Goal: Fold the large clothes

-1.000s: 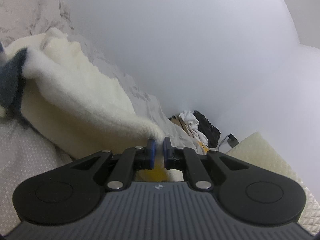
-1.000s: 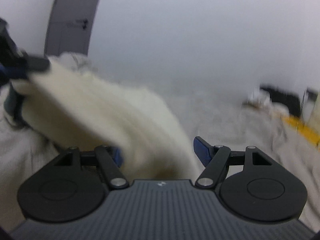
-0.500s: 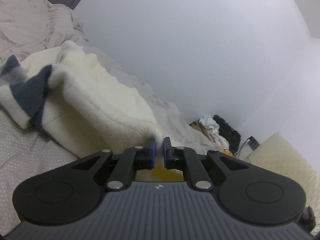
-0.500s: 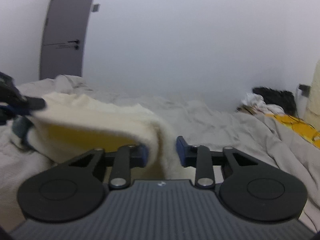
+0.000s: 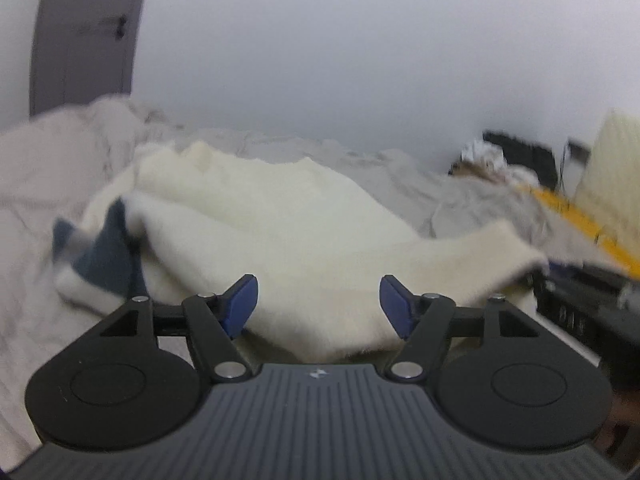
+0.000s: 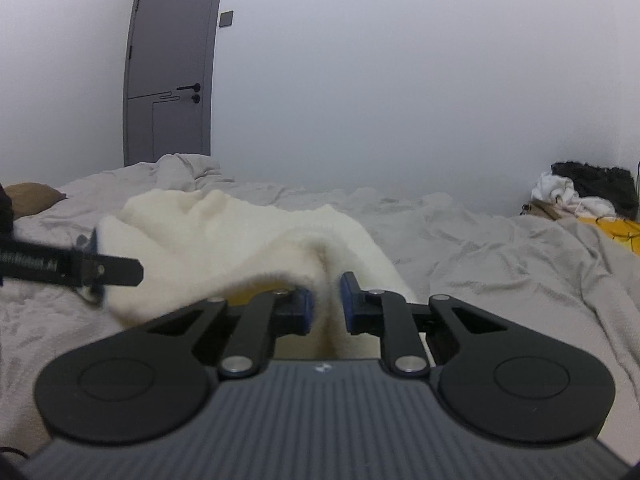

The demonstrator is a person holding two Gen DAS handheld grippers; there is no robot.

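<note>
With your left gripper (image 5: 318,304) fingers opening off the cream fleece garment (image 5: 280,216), keep the right gripper (image 6: 326,306) fingers closing on the fold between them and draw it flat over the bed (image 6: 480,248).

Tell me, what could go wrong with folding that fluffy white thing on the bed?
1. The left gripper is opening and its pads no longer press the cream fleece garment, so that side may flop and undo the fold.
2. The right gripper is closing on a thick bunched fold of fleece; it might slip out or pinch extra layers.
3. The grey bedsheet is rumpled, so the fold may end up lumpy.
</note>
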